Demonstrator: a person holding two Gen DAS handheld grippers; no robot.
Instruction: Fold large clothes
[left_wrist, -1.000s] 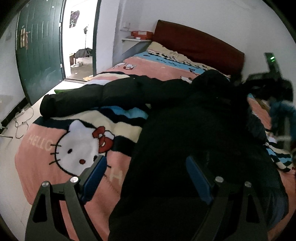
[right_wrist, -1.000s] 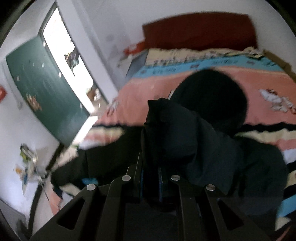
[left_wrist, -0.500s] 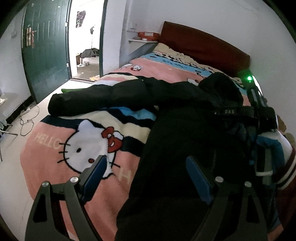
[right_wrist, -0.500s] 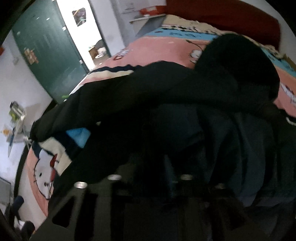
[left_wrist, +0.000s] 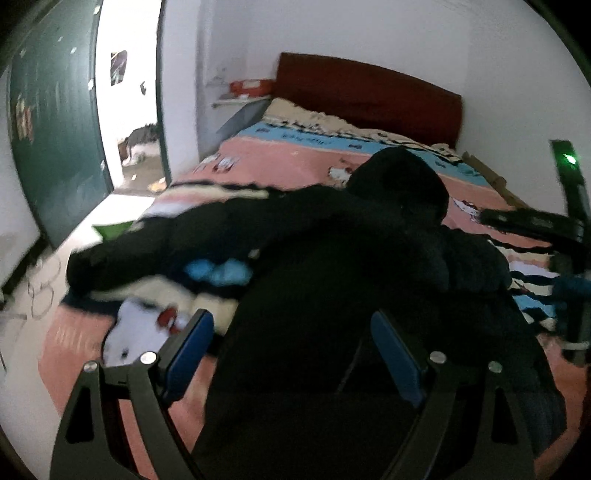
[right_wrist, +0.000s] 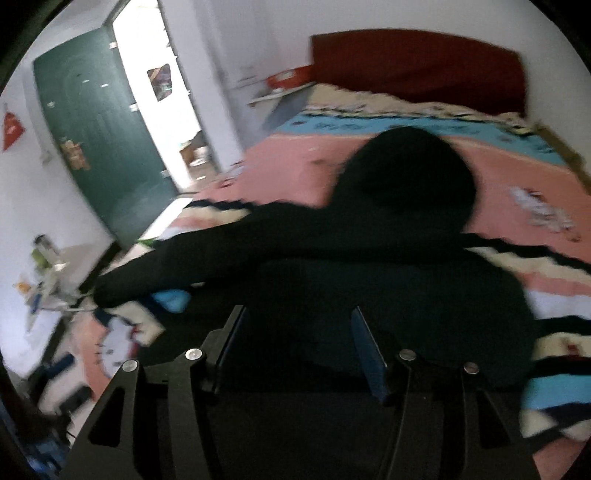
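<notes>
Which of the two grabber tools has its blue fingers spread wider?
The left gripper: its blue pads stand farther apart than the right gripper's. Neither holds the black coat.

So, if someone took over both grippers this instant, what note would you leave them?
Left gripper: jaws open, empty, above the black jacket.
Right gripper: jaws have just been opening, nothing pinched.
Jacket lies on the bed, hood toward the headboard.
Done: one side looks folded in over the body.
Left: the outstretched sleeve toward the door, then the remaining folds.
</notes>
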